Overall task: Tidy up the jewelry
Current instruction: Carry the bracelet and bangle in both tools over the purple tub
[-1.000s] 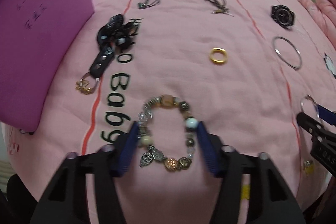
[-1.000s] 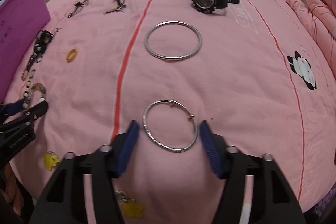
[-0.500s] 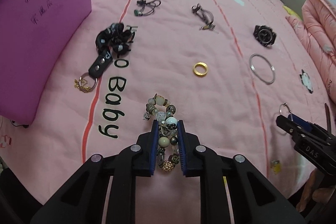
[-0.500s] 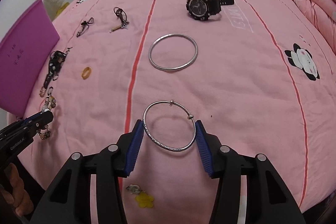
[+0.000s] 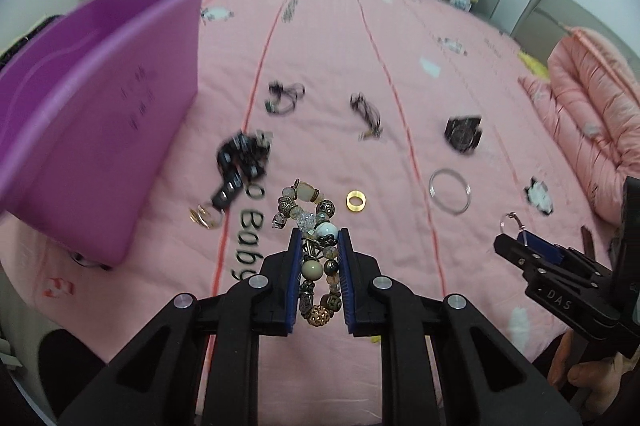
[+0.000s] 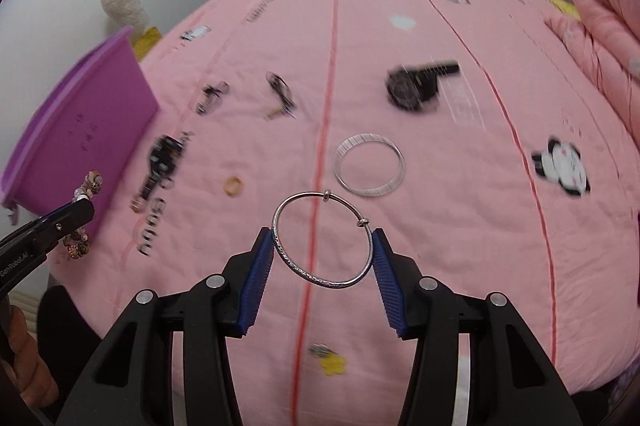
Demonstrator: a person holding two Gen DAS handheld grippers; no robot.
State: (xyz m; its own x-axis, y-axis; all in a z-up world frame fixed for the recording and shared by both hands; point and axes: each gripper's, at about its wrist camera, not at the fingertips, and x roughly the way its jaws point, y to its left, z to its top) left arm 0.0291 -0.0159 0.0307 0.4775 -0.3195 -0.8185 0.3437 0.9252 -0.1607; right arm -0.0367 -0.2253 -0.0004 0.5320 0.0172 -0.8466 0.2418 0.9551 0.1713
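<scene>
My left gripper [image 5: 319, 238] is shut on a beaded charm bracelet [image 5: 310, 222] and holds it lifted above the pink bedspread; it also shows at the left of the right wrist view [image 6: 86, 214]. My right gripper [image 6: 323, 239] is shut on a thin silver bangle [image 6: 322, 240], raised off the bed; that bangle's tip shows in the left wrist view [image 5: 512, 222]. A purple box [image 5: 92, 130] stands at the left, also in the right wrist view [image 6: 80, 122].
On the bedspread lie a gold ring [image 5: 356, 201], a plain silver bangle [image 6: 369, 164], a black watch [image 6: 416, 84], a black strap keychain [image 5: 240, 162] and two dark cord pieces [image 5: 284, 98] [image 5: 366, 112]. A folded pink quilt [image 5: 588, 114] lies at the right.
Both grippers have risen off the bed with their pieces, the bracelet and the thin bangle. The views have tilted up and more of the room shows. The purple box looks nearer on the left.
</scene>
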